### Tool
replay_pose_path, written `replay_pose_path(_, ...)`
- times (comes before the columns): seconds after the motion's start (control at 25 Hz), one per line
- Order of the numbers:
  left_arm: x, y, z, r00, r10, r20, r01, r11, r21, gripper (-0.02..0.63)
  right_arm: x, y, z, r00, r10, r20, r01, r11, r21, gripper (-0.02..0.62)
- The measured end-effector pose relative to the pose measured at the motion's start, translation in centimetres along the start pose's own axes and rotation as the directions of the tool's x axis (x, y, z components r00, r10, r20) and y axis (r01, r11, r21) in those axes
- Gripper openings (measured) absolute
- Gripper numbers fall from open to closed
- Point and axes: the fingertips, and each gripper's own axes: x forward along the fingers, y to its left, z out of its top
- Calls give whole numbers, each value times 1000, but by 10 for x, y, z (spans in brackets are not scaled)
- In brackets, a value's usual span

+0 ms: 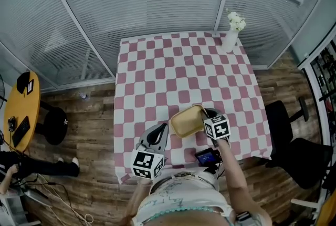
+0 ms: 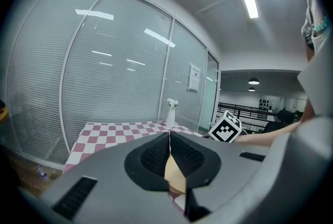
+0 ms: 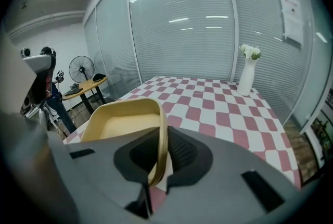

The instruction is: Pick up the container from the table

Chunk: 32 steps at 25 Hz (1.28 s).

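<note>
A shallow tan container (image 1: 186,121) hangs tilted above the near part of the checked table (image 1: 157,67). My right gripper (image 1: 206,114) is shut on its right rim; in the right gripper view the rim (image 3: 125,119) runs edge-on between the pads of the gripper (image 3: 160,158). My left gripper (image 1: 160,133) sits just left of the container, its tip close to the container's left edge. In the left gripper view its jaws (image 2: 169,139) meet at the tips, and a tan wedge of the container (image 2: 174,171) shows through the gap behind them.
A white vase with flowers (image 1: 231,36) stands at the table's far right corner. A small dark device (image 1: 207,156) lies at the near edge. Glass walls with blinds stand behind. A yellow round table (image 1: 21,109) is at left, black chairs (image 1: 294,151) at right.
</note>
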Motion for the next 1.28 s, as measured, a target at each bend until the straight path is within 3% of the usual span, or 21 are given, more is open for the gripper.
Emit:
replay_pose_path(0.36,0,2,2,1000,8,4,-8,1000,-7,17,-49,7,40,992,-27,121,23,999,30,17)
replay_pose_path(0.76,-1,9,1,999,42,7,-42,999,-10,15,-97,30,80,972,14,233,-11,1000,-15,17)
replay_pose_path(1.28,-7,17,3,997,75,19,-75,997,-18,15,-158,55,154,890,68,451,-22,994,-107,17)
